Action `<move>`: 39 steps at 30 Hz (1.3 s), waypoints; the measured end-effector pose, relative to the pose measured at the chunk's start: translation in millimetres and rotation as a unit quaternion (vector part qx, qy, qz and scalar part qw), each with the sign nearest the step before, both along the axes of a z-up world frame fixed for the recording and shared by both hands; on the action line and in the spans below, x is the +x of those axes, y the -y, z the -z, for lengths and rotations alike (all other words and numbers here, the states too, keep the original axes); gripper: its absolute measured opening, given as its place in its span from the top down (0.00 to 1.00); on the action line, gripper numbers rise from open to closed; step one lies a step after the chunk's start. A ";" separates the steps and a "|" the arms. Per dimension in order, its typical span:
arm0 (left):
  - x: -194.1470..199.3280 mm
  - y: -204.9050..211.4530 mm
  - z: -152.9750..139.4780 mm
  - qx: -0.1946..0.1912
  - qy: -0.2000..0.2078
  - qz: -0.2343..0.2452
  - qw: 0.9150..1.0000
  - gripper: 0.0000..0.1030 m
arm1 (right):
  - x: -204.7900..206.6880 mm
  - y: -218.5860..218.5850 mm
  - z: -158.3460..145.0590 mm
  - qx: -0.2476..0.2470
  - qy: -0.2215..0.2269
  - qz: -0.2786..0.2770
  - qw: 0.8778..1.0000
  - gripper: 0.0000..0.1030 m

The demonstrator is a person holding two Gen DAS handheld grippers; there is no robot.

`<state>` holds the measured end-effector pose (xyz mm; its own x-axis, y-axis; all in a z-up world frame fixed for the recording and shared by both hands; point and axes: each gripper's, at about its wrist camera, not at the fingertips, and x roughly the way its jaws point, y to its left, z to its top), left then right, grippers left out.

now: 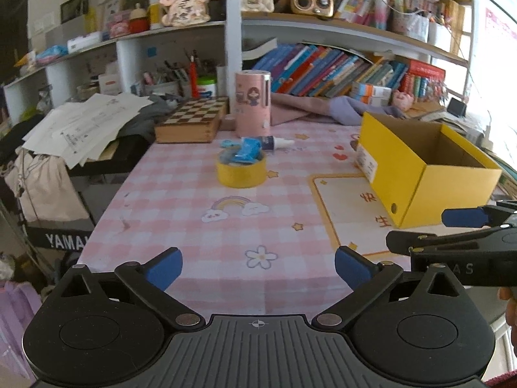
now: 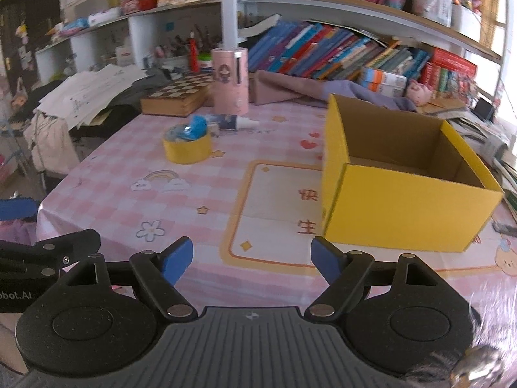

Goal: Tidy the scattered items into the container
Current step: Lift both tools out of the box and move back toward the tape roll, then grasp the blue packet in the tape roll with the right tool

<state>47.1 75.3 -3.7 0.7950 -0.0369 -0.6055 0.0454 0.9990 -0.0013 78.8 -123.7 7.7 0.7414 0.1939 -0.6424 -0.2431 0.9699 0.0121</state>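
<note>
Both claws, left (image 1: 258,268) and right (image 2: 252,260), gape empty over the near surface (image 1: 200,232); tape roll (image 1: 241,169), blue packet (image 1: 247,151) and glue bottle (image 1: 278,143) clustered far side, yellow box (image 2: 404,194) open for drop-in.

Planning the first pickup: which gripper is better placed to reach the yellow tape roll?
Left, probably. The left gripper, open and empty, faces the tape roll almost straight ahead; the right gripper faces the yellow box.

table (image 1: 200,232): pink checked cloth, rainbow and flower prints | behind table: white shelving unit (image 1: 232,26) crammed with books (image 1: 326,71), pens, trinkets | left of table: paper stack (image 1: 84,126), keyboard stand | right of table: bright daylit window (image 1: 497,90)
</note>
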 end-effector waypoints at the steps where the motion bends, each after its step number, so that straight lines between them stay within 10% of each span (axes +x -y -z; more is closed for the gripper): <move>1: 1.2 -0.7 0.5 -0.001 -0.001 -0.001 1.000 0.01 | 1.2 -2.2 0.2 -0.001 0.000 -0.004 1.000 0.22; 39: 130.0 -25.8 16.6 0.005 -0.041 -0.064 0.997 0.00 | 166.7 -52.1 7.0 0.015 -0.018 -0.083 0.996 0.22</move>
